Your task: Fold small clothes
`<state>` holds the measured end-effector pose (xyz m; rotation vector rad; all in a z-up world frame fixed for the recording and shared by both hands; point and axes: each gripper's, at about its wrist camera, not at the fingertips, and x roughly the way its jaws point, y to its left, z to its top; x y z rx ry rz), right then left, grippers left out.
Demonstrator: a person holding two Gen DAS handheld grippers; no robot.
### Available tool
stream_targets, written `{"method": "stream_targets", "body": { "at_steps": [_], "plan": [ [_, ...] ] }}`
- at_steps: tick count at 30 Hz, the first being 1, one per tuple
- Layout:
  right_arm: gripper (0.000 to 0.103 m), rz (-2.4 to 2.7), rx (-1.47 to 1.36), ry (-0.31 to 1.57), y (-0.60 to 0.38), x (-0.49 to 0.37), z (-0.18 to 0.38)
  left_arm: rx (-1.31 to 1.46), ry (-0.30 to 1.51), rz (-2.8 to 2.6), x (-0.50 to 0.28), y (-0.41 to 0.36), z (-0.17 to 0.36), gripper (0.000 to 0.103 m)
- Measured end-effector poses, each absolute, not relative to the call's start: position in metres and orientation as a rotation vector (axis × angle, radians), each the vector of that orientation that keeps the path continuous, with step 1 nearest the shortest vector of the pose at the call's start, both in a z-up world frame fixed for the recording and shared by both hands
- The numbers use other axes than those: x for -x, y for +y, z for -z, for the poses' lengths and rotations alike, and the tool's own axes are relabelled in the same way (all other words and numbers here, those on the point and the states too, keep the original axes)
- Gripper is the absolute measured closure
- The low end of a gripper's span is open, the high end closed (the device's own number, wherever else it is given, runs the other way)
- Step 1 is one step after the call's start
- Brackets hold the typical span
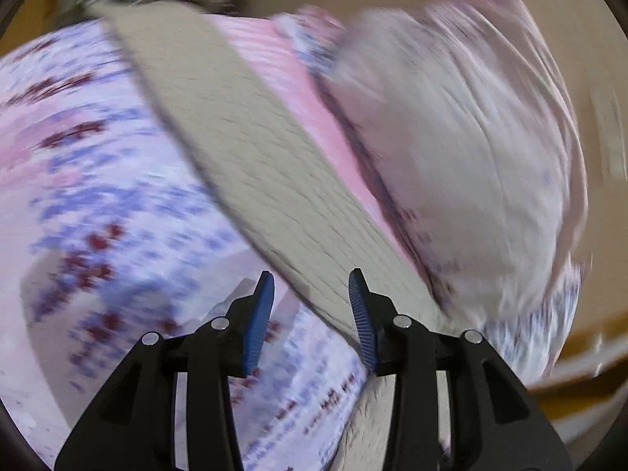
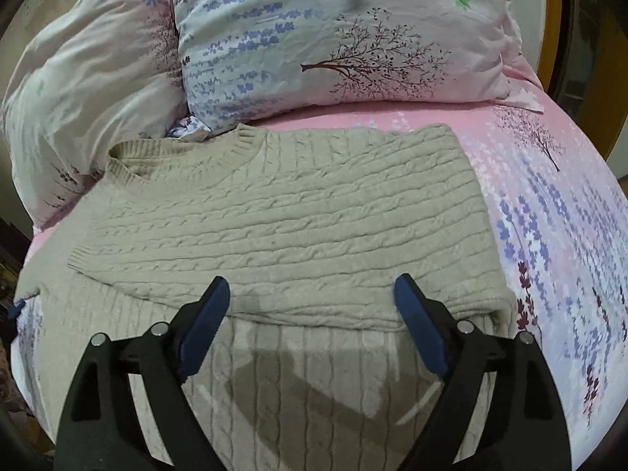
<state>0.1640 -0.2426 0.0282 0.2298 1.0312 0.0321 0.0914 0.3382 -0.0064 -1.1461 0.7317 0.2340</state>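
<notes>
Both grippers' jaws gape wide, empty; beige sweater (image 2: 274, 216) half-folded on bed (image 2: 549, 216).

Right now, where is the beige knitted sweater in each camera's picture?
Left wrist view: the beige cable-knit sweater runs as a blurred diagonal band from upper left down to the open left gripper.
Right wrist view: the sweater fills the centre, partly folded, just ahead of the open right gripper.
Shared landmark: the floral pillow beyond the sweater.

Two floral pillows (image 2: 337, 39) lie on a pink bedsheet (image 2: 549, 212).
</notes>
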Motion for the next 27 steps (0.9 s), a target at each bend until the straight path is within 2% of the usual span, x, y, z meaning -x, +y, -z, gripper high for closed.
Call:
{"method": "stream_targets", "body": {
  "at_steps": [9, 11, 15, 19, 23, 27],
  "plan": [
    [0.016, -0.048, -0.241, 1.025, -0.24, -0.158, -0.035, 1.377, 0.598, -0.333, -0.085, 0.385, 0.028, 0.066],
    [0.016, -0.056, -0.241, 1.023, -0.239, -0.156, -0.036, 1.396, 0.568, -0.369, -0.086, 0.394, 0.03, 0.073],
    [0.016, -0.072, -0.246, 1.027, -0.24, -0.153, -0.037, 1.409, 0.531, -0.39, -0.083, 0.411, 0.034, 0.079],
    [0.016, -0.082, -0.256, 1.024, -0.241, -0.151, -0.038, 1.389, 0.529, -0.391, -0.093, 0.417, 0.034, 0.095],
    [0.016, -0.087, -0.262, 1.019, -0.243, -0.149, -0.038, 1.308, 0.49, -0.335, -0.101, 0.405, 0.012, 0.096],
    [0.016, -0.092, -0.284, 1.0, -0.247, -0.149, -0.042, 1.199, 0.448, -0.144, -0.117, 0.362, -0.032, 0.096]
  ]
}}
